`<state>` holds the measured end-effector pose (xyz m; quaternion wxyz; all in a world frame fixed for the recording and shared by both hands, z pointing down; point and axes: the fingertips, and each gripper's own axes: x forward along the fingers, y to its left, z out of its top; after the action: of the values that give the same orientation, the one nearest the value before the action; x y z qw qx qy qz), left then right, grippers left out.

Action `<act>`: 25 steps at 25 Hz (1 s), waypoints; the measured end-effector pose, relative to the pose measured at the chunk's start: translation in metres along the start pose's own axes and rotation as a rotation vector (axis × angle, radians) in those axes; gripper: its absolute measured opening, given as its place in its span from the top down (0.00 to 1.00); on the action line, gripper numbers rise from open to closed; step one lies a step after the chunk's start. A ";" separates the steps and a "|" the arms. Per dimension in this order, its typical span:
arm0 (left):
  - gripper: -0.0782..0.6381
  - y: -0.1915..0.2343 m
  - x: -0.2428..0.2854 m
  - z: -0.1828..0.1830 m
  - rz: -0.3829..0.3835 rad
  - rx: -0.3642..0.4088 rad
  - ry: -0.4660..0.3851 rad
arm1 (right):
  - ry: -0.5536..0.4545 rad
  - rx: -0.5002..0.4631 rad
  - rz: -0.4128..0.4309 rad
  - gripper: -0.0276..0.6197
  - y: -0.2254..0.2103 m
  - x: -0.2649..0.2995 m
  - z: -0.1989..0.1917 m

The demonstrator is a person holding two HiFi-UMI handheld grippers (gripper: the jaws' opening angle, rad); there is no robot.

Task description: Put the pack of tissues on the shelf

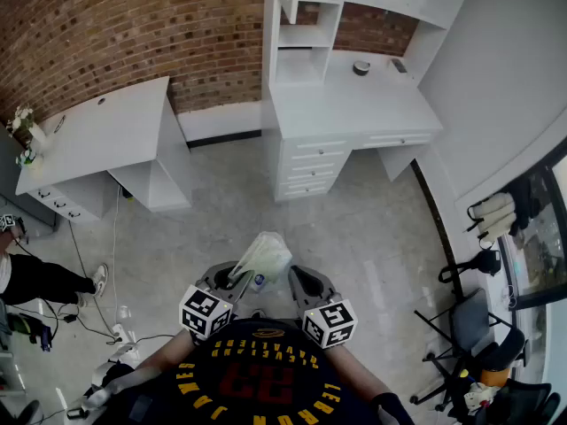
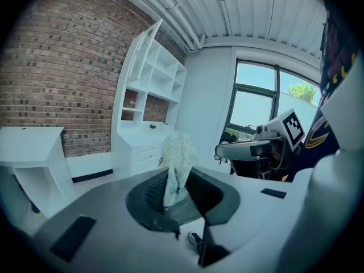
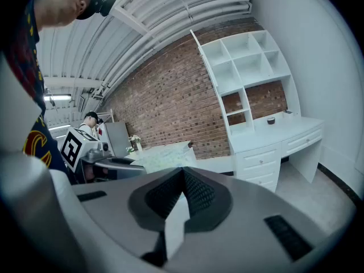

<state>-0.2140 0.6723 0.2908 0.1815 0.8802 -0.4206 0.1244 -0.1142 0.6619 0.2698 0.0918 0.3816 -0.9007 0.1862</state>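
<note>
1. The left gripper (image 2: 177, 182) has its jaws drawn close onto the pack of tissues (image 2: 177, 155). They pinch its lower edge, so the crinkled, pale plastic pack stands up and out from between the dark pads.
2. In the head view the same pack of tissues (image 1: 263, 255) juts forward from the left gripper (image 1: 237, 280). It is held in the air over the grey floor (image 1: 221, 211), just in front of the person's chest.
3. The right gripper (image 3: 183, 178) has its jaw tips brought together, with nothing between them (only a pale sliver of floor shows through the wedge-shaped gap behind the tips).
4. In the head view the right gripper (image 1: 306, 283) sits just beside the left one. The two marker cubes (image 1: 205, 312) are near the person's dark shirt.
5. The shelf (image 1: 306, 25) is a white unit of open compartments standing on the back of a white desk (image 1: 354, 104) against the brick wall (image 1: 133, 25). It is well apart from the pack, across the open floor.
6. A small dark round object (image 1: 361, 67) rests on that desk's top, near the shelf's foot.
7. A second white desk (image 1: 97, 131) stands to the left along the same wall.
8. A dark chair (image 1: 469, 326) stands at the right edge of the room.
</note>
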 end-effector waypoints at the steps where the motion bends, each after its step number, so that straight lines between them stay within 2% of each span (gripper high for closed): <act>1: 0.81 -0.001 0.001 0.001 -0.002 0.002 0.000 | -0.002 0.001 -0.002 0.97 -0.002 -0.001 0.001; 10: 0.81 -0.010 0.018 0.006 -0.011 0.009 0.006 | -0.008 -0.004 -0.003 0.97 -0.019 -0.005 0.005; 15: 0.81 -0.023 0.038 0.009 -0.026 -0.002 0.025 | -0.015 0.035 -0.010 0.97 -0.044 -0.016 0.010; 20: 0.81 -0.038 0.075 0.017 -0.041 -0.014 0.031 | -0.008 0.035 -0.025 0.97 -0.083 -0.028 0.012; 25: 0.81 -0.062 0.126 0.037 -0.044 -0.012 0.028 | -0.014 0.058 -0.041 0.97 -0.142 -0.045 0.026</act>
<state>-0.0856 0.6051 0.2906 0.1954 0.8862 -0.3994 0.1299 0.0189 0.5901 0.2699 0.0780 0.4037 -0.8876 0.2077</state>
